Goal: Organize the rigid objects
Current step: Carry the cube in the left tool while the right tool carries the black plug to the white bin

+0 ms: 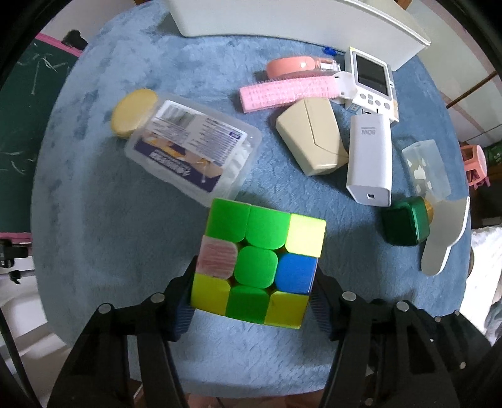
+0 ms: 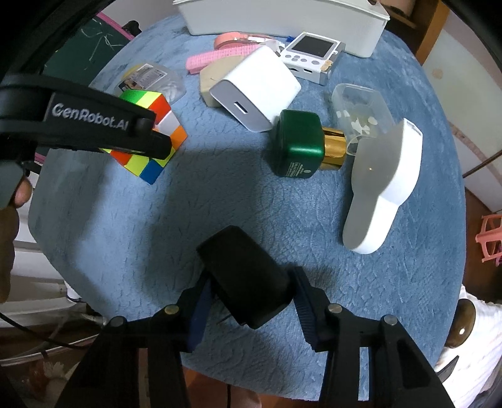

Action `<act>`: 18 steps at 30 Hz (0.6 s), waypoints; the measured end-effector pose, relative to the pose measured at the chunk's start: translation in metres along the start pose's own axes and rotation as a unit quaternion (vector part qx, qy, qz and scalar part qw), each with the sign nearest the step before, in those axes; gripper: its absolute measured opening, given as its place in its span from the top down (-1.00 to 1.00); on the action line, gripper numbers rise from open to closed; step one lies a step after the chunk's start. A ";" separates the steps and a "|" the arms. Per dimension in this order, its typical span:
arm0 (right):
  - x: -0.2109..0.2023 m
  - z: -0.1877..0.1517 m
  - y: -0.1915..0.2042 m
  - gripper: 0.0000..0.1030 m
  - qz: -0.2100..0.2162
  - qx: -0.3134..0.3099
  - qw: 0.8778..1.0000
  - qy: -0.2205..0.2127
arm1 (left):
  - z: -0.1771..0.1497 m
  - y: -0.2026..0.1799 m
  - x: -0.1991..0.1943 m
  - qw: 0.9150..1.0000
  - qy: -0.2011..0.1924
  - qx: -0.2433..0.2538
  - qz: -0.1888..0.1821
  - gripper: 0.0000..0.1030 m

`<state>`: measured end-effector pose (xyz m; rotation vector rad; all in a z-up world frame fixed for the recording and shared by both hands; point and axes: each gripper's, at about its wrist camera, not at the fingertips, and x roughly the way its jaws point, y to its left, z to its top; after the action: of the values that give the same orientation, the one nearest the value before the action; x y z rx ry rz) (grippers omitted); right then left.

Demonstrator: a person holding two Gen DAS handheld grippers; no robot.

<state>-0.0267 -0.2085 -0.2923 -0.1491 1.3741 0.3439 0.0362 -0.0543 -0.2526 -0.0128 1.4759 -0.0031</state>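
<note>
My left gripper (image 1: 252,306) is shut on a colourful puzzle cube (image 1: 259,262), held over the blue cloth; the cube also shows in the right wrist view (image 2: 150,138) with the left gripper's finger across it. My right gripper (image 2: 251,304) is shut on a black box-shaped adapter (image 2: 244,276) just above the cloth near the front edge. A white storage bin (image 1: 301,22) stands at the back of the table, also in the right wrist view (image 2: 282,18).
On the blue cloth (image 2: 219,204) lie a white charger (image 2: 255,94), a green bottle with gold cap (image 2: 298,147), a white flat tool (image 2: 382,188), a clear lid (image 2: 360,110), a beige case (image 1: 313,135), a pink brush (image 1: 288,92), a handheld device (image 1: 371,78) and a clear box (image 1: 194,144).
</note>
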 end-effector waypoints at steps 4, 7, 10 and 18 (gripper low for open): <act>-0.020 0.011 -0.004 0.06 0.013 -0.001 1.000 -0.006 | -0.012 0.004 -0.031 1.000 -0.025 0.014 0.005 -0.26; -0.049 0.009 0.000 0.06 0.017 -0.008 0.999 -0.027 | -0.018 0.007 -0.073 0.998 -0.054 0.019 -0.004 -0.26; -0.082 0.016 -0.001 0.06 0.026 -0.010 0.998 -0.058 | -0.017 0.006 -0.126 0.995 -0.098 0.031 -0.010 -0.26; -0.176 0.066 -0.023 0.06 0.053 -0.003 0.989 -0.138 | 0.026 0.008 -0.237 0.973 -0.224 0.062 -0.013 -0.26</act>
<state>0.0154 -0.2366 -0.1096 -0.0307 1.1093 0.4406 0.0393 -0.0433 -0.0146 0.0658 1.0217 -0.1070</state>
